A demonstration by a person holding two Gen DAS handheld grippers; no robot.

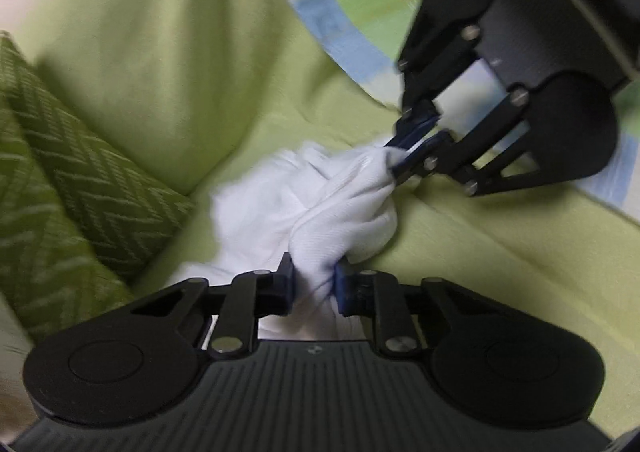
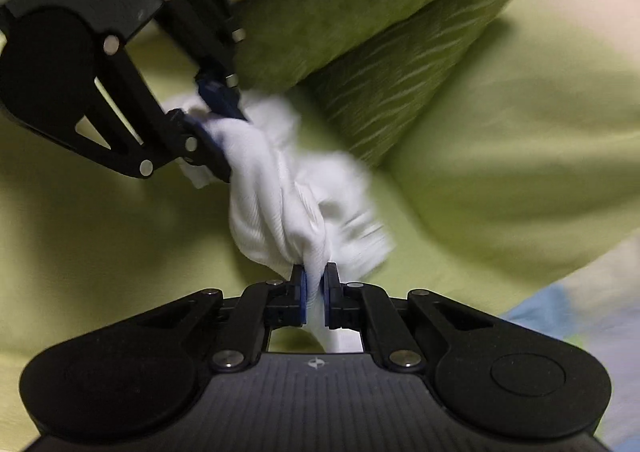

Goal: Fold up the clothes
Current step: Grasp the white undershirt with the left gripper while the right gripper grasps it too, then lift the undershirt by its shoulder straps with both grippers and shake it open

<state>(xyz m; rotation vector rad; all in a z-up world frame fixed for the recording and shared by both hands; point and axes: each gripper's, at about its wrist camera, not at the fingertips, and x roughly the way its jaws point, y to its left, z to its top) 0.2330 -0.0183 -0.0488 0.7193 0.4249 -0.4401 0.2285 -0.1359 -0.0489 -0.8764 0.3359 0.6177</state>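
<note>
A small white knit garment [image 1: 340, 208] is bunched up above a light green sheet. My left gripper [image 1: 314, 276] is shut on one end of it, with cloth squeezed between the blue pads. The right gripper [image 1: 412, 150] comes in from the upper right and is shut on the other end. In the right wrist view the same white garment [image 2: 288, 192] runs from my right gripper [image 2: 315, 282], shut on it at the bottom, up to the left gripper [image 2: 218, 120] at the upper left. The picture is motion-blurred.
A green cushion with a zigzag weave [image 1: 80, 180] leans at the left, also seen as the cushion [image 2: 400, 72]. A plain light green pillow [image 1: 160, 52] lies behind it. A blue, green and white checked cloth [image 1: 360, 4] lies at the upper right.
</note>
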